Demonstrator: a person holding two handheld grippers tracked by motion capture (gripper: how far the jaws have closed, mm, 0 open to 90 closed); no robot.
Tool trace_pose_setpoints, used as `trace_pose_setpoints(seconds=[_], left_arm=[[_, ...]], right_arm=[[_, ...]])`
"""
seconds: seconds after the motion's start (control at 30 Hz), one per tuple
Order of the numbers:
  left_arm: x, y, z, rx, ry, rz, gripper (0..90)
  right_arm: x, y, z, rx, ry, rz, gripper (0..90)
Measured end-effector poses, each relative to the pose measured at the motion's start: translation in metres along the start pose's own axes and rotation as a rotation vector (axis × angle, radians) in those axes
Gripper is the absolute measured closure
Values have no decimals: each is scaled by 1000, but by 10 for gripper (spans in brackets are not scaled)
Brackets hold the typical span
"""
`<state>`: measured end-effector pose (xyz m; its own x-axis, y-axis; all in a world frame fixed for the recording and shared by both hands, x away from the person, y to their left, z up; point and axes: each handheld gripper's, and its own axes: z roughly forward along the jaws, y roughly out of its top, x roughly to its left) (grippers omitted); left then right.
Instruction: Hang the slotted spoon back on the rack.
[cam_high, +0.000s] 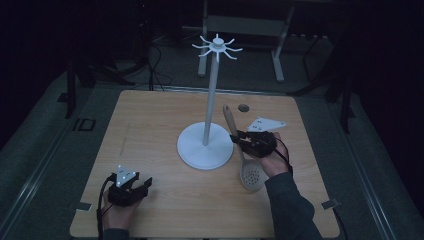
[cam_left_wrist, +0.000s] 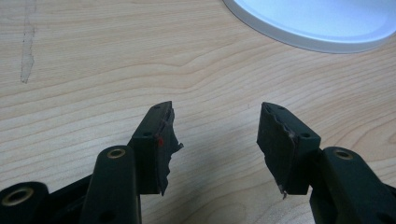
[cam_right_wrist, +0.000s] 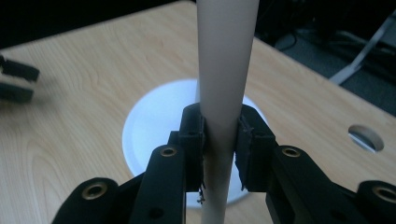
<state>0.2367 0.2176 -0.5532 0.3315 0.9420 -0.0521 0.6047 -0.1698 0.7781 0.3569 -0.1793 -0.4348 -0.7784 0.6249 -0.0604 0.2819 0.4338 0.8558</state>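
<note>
The right tongs (cam_right_wrist: 219, 144) are clamped on the slotted spoon's handle (cam_right_wrist: 224, 84). The left tongs (cam_left_wrist: 215, 140) stand apart, holding nothing, over the bench (cam_left_wrist: 93, 70). The high view shows the spoon's perforated bowl (cam_high: 251, 176).

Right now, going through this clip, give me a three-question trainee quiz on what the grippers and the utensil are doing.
1. True or false: the right gripper is clamped on the handle of the slotted spoon.
2. The left gripper stands: A) shut on the spoon, B) open above bare table, C) shut on the stand's pole.
3. Fill in: the spoon's perforated head points toward the ____ edge of the table, beside the white hook stand.

Key: 1 true, pads press the handle from both sides in the right gripper view. 2 B. 3 near (the person's side).
</note>
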Motion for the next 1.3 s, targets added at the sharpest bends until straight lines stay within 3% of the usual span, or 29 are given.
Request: trace_pose_setpoints(seconds=[0.23, 0.53, 1.3], left_arm=[[0, 0, 0, 0, 1, 0, 461], [0, 0, 0, -1, 1, -3, 460], [1, 0, 0, -2, 5, -8, 458]], right_arm=[[0, 5, -6, -74, -12, 8, 742], [2, 12, -10, -124, -15, 8, 743], [6, 24, -14, -180, -38, 12, 743]])
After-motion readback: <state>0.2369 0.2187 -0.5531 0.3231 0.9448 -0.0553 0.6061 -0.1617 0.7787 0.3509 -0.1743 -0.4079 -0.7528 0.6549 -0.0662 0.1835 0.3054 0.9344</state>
